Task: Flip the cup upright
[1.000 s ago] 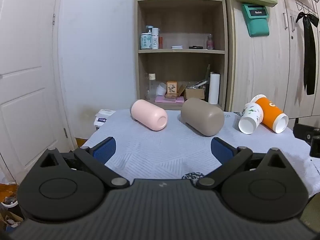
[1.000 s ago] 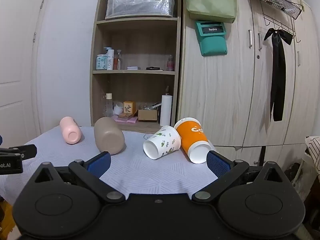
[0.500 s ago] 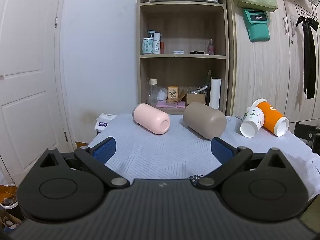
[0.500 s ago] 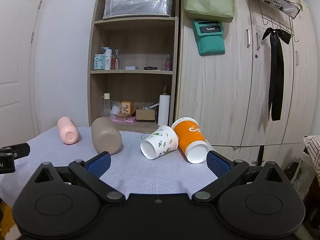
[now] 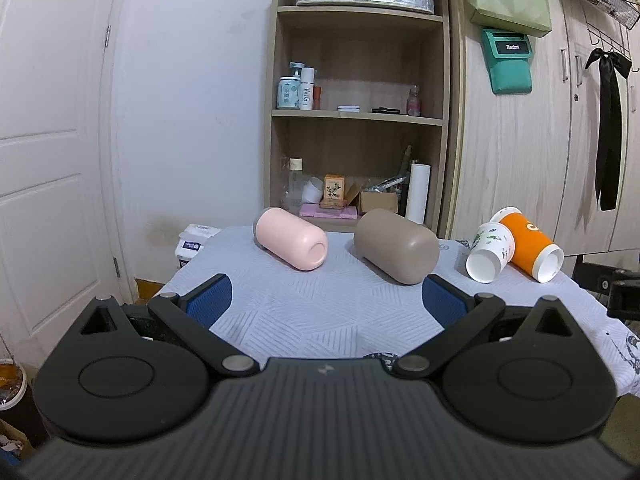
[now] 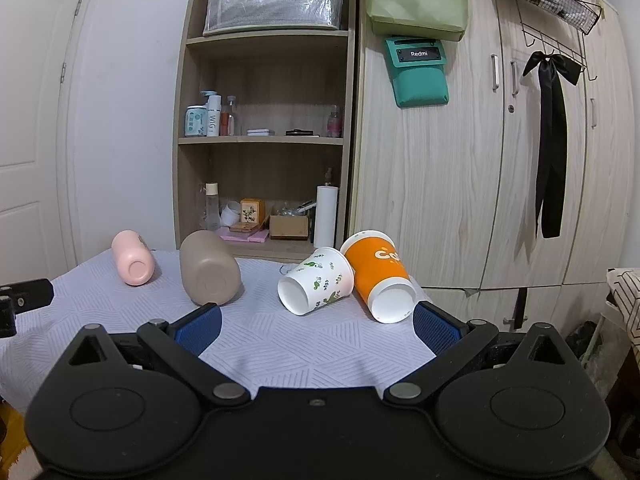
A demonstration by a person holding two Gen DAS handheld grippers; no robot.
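Several cups lie on their sides on a table with a pale patterned cloth (image 5: 320,320). From left to right: a pink cup (image 5: 291,243), a taupe cup (image 5: 396,251), a white leaf-print paper cup (image 5: 490,258) and an orange paper cup (image 5: 532,249). The right wrist view shows the same row: pink cup (image 6: 132,263), taupe cup (image 6: 209,267), white cup (image 6: 316,280), orange cup (image 6: 380,276). My left gripper (image 5: 326,302) is open and empty, short of the pink and taupe cups. My right gripper (image 6: 316,326) is open and empty, just short of the white and orange cups.
A wooden shelf unit (image 5: 356,120) with bottles and boxes stands behind the table, wardrobe doors (image 6: 500,160) to its right. A white door (image 5: 48,160) is at left. A tissue pack (image 5: 196,240) sits at the table's far left corner.
Both grippers have edged a little nearer the table and tilted up slightly, so the cups sit lower in both views. Both stay open. No cup has moved.
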